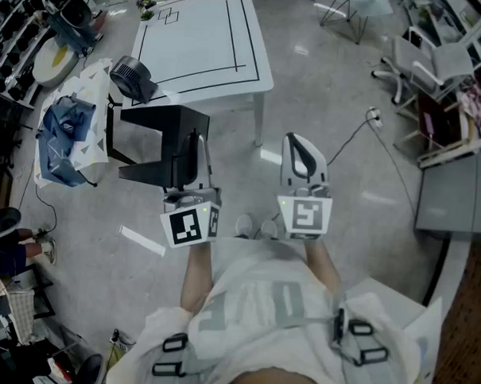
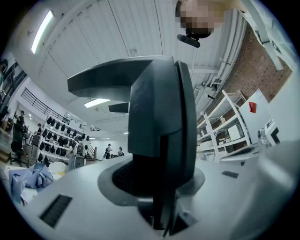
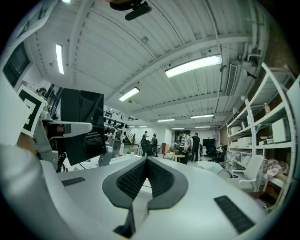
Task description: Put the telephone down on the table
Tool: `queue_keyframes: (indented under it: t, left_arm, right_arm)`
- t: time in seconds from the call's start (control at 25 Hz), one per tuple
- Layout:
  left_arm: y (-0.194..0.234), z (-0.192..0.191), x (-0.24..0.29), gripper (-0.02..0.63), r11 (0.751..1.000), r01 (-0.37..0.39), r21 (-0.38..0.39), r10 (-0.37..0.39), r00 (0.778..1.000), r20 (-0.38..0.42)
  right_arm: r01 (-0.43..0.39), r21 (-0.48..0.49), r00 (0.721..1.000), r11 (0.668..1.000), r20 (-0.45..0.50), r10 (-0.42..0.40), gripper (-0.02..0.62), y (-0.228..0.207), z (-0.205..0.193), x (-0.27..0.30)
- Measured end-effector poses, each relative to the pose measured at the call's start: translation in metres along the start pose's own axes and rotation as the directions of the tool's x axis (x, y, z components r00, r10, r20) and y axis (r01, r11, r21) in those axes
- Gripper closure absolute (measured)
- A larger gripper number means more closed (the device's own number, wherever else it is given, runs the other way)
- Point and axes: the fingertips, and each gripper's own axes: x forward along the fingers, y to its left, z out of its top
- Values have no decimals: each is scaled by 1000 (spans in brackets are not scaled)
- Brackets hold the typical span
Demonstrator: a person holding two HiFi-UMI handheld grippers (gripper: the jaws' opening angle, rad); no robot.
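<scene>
The telephone (image 1: 157, 142) is a black, angular piece held up in the air over the grey floor, short of the white table (image 1: 254, 56). My left gripper (image 1: 191, 163) is shut on it. In the left gripper view the telephone (image 2: 161, 117) fills the middle and stands between the jaws of the left gripper (image 2: 161, 197). My right gripper (image 1: 301, 160) hangs beside it to the right, shut with nothing in it. In the right gripper view the pads of the right gripper (image 3: 146, 165) meet, and the telephone (image 3: 83, 126) shows at the left.
Black lines are marked on the white table ahead. A dark fan (image 1: 132, 77) and a blue cloth (image 1: 62, 132) on a patterned sheet lie to the left. Chairs (image 1: 421, 60) and a floor cable (image 1: 373, 117) are at the right, beside a grey cabinet (image 1: 455, 193).
</scene>
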Motion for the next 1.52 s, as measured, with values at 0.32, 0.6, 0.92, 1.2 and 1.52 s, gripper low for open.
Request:
queue_keyframes:
  t: [0.32, 0.6, 0.92, 1.2, 1.52]
  left_arm:
    - [9, -6, -3, 453, 1000, -8, 16, 8, 1000, -23]
    - [0, -13, 4, 453, 1000, 1, 10, 0, 999, -36]
    - [-21, -27, 1, 453, 1000, 2, 4, -2, 997, -79]
    - [-40, -38, -7, 451, 1000, 5, -12, -6, 995, -95]
    - [-37, -53, 17, 451, 1000, 20, -14, -22, 995, -94]
  right_arm:
    - [-24, -4, 999, 1000, -43, 23, 588, 9, -11, 0]
    - [-49, 44, 996, 998, -76, 52, 588, 6, -25, 6]
    - [-78, 120, 964, 990, -243, 106, 588, 1, -72, -1]
    - [-110, 159, 945, 981, -288, 152, 588, 0, -93, -14]
    - [-105, 236, 897, 966, -396, 194, 588, 3, -130, 7]
